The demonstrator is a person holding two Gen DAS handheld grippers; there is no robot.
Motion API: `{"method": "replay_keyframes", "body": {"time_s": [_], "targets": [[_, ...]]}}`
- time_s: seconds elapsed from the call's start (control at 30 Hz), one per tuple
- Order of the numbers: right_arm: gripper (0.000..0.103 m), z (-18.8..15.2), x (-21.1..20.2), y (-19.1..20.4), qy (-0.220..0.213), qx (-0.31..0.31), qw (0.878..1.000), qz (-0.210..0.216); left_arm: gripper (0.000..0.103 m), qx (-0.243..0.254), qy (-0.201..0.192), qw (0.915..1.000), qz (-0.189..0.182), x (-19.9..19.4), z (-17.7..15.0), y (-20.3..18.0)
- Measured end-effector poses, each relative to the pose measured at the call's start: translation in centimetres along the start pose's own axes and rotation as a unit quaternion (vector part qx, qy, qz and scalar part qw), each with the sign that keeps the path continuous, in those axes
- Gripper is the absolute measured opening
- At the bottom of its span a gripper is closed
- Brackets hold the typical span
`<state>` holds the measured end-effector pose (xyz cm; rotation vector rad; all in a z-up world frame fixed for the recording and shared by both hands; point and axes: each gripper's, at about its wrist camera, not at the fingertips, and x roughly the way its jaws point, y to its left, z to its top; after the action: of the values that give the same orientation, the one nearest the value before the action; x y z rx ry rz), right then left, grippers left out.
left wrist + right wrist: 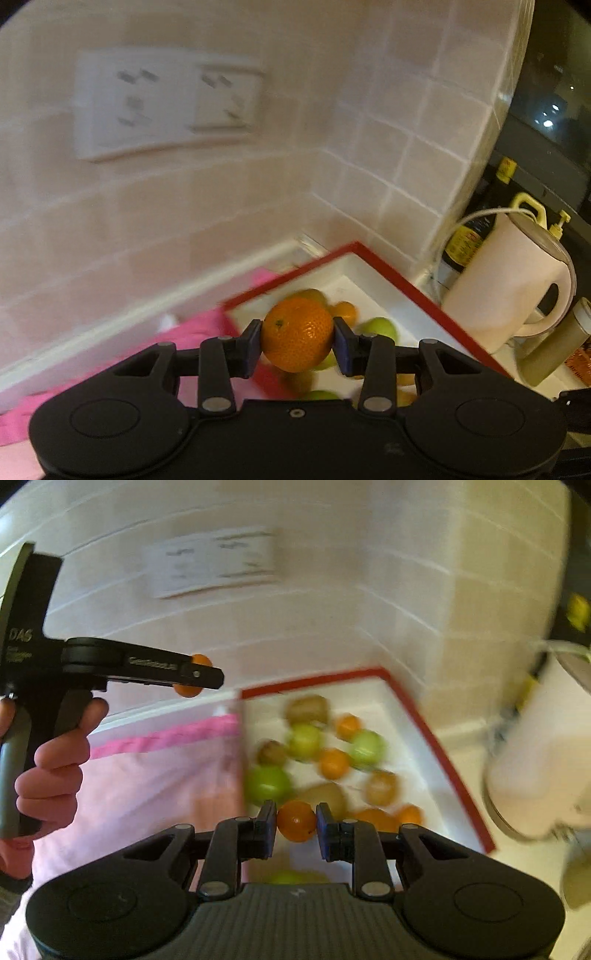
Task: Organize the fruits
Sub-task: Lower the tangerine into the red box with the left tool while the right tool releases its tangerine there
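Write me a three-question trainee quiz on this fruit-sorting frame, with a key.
1. True or false: the left gripper is empty.
2. What does the right gripper hold? A) green apple B) small orange C) kiwi
3. Fill in: the loose fruit lies in a white tray with a ___ rim.

Key: 1 false, it clamps a large orange; 2 B, the small orange; 3 red.

Right hand-held gripper (296, 825) at lower centre clamping a small orange (296, 820), red-rimmed tray (458, 775) of mixed fruit behind, left hand-held gripper (195, 675) at upper left pinching another orange (186, 691), pink cloth (159, 775) beneath.
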<state>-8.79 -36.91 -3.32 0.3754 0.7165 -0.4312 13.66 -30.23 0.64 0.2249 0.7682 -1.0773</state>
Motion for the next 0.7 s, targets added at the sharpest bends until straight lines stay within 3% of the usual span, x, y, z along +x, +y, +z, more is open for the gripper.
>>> {"method": "replay_keyframes", "body": {"time_s": [0.2,0.43,0.7], "targets": [[0.025,0.1,2.3,-7.0,0.043,0.078,0.996,-0.009,0.048,0.007,0.044,0.999,-0.004,5.7,0.2,-2.5],[0.025,0.5,7.4,-8.3,0.118,0.011,0.992,-0.044,0.048,-0.01,0.087,0.996,-0.015,10.7,-0.4,-3.2],[0.025,-0.2,10.2,-6.9,0.152,-0.048,0.985,-0.065,0.048,0.004,0.088,0.9957,-0.028,11.2,-0.7,-4.3]]}}
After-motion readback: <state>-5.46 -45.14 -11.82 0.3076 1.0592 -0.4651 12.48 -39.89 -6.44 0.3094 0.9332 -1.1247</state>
